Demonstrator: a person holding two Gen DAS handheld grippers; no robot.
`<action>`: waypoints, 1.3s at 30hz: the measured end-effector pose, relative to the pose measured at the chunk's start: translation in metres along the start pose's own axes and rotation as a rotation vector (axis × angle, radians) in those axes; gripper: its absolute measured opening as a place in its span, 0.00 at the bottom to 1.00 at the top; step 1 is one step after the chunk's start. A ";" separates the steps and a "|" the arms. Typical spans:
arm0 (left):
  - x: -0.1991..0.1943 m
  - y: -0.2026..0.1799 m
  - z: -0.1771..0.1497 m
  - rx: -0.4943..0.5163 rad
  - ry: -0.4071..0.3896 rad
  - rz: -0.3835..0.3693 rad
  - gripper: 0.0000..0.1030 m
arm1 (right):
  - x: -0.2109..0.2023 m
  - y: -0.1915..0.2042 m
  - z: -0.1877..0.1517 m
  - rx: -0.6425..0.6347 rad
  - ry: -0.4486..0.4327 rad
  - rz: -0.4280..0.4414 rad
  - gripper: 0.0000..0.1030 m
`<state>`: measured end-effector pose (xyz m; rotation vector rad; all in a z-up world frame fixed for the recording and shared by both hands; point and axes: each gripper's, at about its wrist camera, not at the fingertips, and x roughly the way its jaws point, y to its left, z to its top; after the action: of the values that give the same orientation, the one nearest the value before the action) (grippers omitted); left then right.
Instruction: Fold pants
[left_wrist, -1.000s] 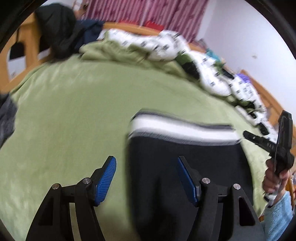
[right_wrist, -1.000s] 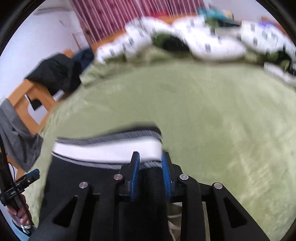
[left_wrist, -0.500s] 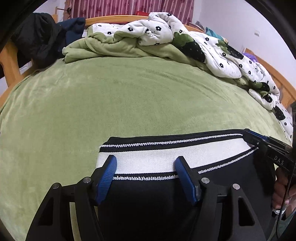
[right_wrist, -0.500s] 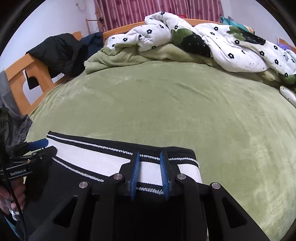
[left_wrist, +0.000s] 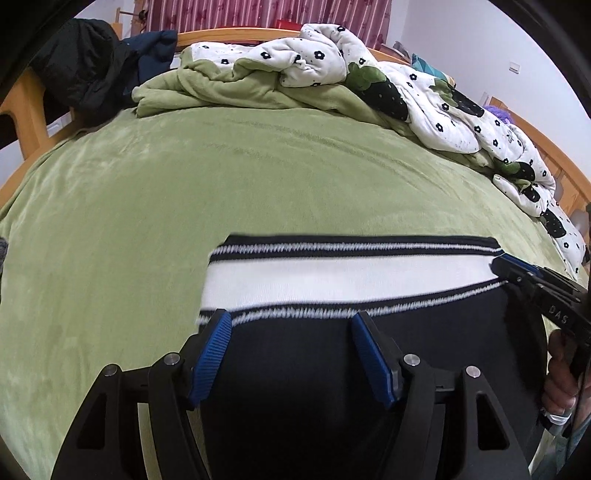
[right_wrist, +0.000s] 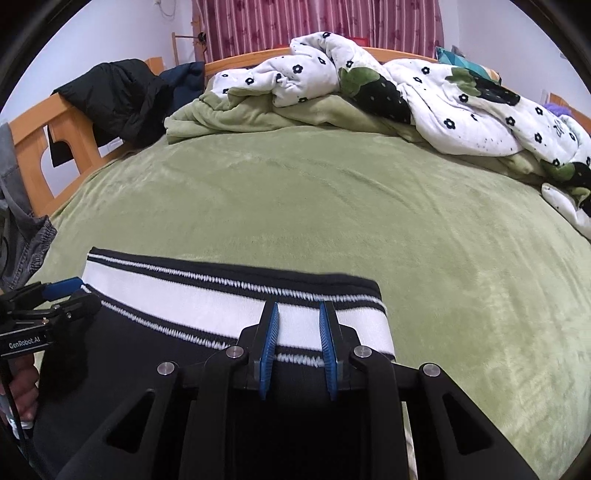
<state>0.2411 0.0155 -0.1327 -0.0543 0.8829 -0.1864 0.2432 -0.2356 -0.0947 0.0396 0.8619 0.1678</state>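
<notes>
Black pants (left_wrist: 303, 369) with a white, black-edged waistband (left_wrist: 340, 280) lie on the green bed, waistband away from me. My left gripper (left_wrist: 291, 328) is open, its blue pads spread over the left part of the black cloth just below the band. My right gripper (right_wrist: 297, 325) hovers at the band's right end (right_wrist: 325, 317), jaws partly open with a gap between the pads, holding nothing. Each gripper shows at the edge of the other's view: the right one (left_wrist: 532, 288) and the left one (right_wrist: 48, 299).
The green blanket (left_wrist: 221, 177) covers the bed. A crumpled floral quilt (right_wrist: 424, 92) and green bedding are piled at the far side. Dark jackets (right_wrist: 118, 96) hang on the wooden bed frame (right_wrist: 33, 147) at left. Grey clothing (right_wrist: 22, 229) lies at the left edge.
The pants have come down flat on the bed with the waistband spread wide. My right gripper's pads have opened from nearly closed on the band to a clear gap.
</notes>
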 end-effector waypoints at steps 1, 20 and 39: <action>-0.001 0.001 -0.002 -0.004 0.005 0.001 0.64 | -0.005 -0.004 -0.004 0.028 -0.004 0.008 0.22; -0.076 0.008 -0.101 -0.032 0.109 -0.093 0.65 | -0.091 -0.005 -0.103 0.074 0.078 0.003 0.27; -0.136 -0.040 -0.197 0.450 -0.016 0.114 0.48 | -0.116 0.014 -0.127 0.049 0.102 0.060 0.27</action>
<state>-0.0013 0.0075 -0.1489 0.4125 0.8083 -0.2739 0.0708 -0.2448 -0.0889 0.1035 0.9670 0.2060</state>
